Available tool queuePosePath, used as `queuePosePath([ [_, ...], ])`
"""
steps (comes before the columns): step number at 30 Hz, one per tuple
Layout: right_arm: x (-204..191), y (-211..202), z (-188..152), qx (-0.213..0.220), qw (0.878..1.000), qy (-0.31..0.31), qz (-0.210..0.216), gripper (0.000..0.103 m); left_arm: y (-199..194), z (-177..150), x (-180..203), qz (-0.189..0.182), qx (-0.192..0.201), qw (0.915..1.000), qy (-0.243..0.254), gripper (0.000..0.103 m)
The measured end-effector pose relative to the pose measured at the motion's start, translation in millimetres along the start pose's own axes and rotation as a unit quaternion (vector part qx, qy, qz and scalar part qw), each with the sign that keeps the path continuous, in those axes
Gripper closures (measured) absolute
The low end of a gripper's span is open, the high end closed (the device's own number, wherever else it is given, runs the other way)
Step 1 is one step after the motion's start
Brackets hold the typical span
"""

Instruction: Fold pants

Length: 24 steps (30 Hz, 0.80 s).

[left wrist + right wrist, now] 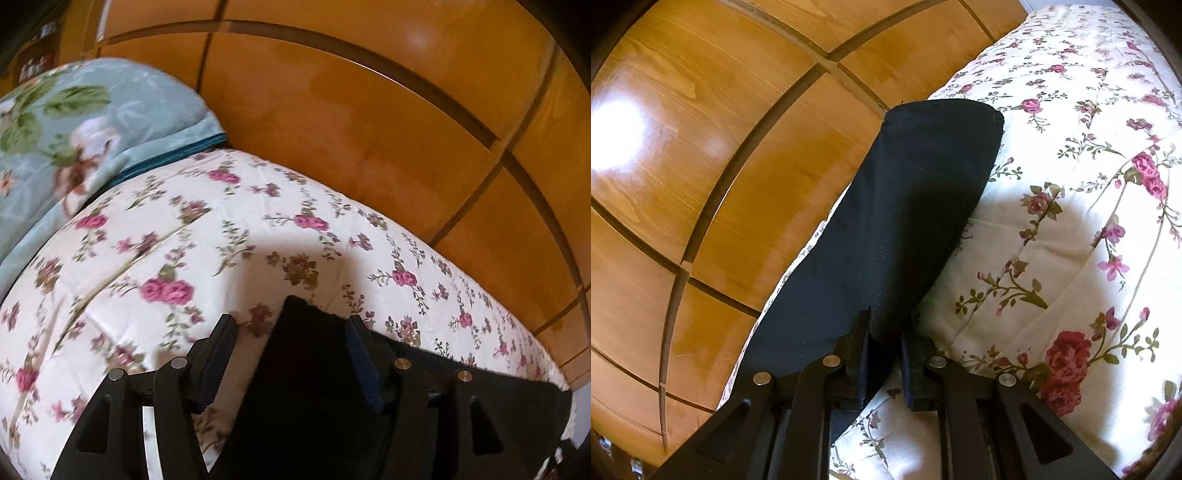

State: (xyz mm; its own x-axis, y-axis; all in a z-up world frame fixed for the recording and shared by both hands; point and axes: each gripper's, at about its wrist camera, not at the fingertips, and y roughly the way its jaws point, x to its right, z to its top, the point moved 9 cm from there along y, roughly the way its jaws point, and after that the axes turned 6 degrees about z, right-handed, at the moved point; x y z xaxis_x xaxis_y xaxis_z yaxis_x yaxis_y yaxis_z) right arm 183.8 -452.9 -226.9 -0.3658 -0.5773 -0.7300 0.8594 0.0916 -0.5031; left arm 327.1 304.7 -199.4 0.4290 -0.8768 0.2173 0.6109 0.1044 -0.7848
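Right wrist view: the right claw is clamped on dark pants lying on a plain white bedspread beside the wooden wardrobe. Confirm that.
Not quite. The bedspread is not plain: it is white with pink roses and green stems, as the right wrist view shows. The rest holds: the right claw is clamped on the dark pants, which lie on it beside the wooden wardrobe.

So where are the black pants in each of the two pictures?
Left wrist view: the black pants fill the bottom middle, between the spread fingers of the left tongs, running off to the lower right.
Right wrist view: the pants stretch from the bottom middle up to the centre top, pinched in the right tongs.
Shared landmark: the rose-print bedspread beside the wooden panels.
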Motion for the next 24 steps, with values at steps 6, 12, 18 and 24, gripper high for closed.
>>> queuePosePath([
  [6, 3.4, -3.2, -2.6, 0.004, 1.0, 0.001, 0.002, 0.09, 6.0, -1.1, 9.1, 0.012, 0.006, 0.9994, 0.032, 0.073],
  [12, 2.4, -5.0, -3.6, 0.006, 1.0, 0.0, 0.002, 0.09, -21.2, 1.6, 21.6, -0.003, 0.038, 0.9974, 0.061, 0.096],
  [18, 1.6, -4.5, -4.0, 0.007, 1.0, 0.001, 0.003, 0.09, -85.2, -8.4, 23.8, -0.045, 0.083, 0.994, 0.055, 0.096],
  [24, 0.2, -3.7, -3.6, 0.008, 1.0, 0.007, 0.01, 0.089, -139.3, -52.1, 7.2, -0.086, 0.1, 0.9911, 0.012, 0.096],
])
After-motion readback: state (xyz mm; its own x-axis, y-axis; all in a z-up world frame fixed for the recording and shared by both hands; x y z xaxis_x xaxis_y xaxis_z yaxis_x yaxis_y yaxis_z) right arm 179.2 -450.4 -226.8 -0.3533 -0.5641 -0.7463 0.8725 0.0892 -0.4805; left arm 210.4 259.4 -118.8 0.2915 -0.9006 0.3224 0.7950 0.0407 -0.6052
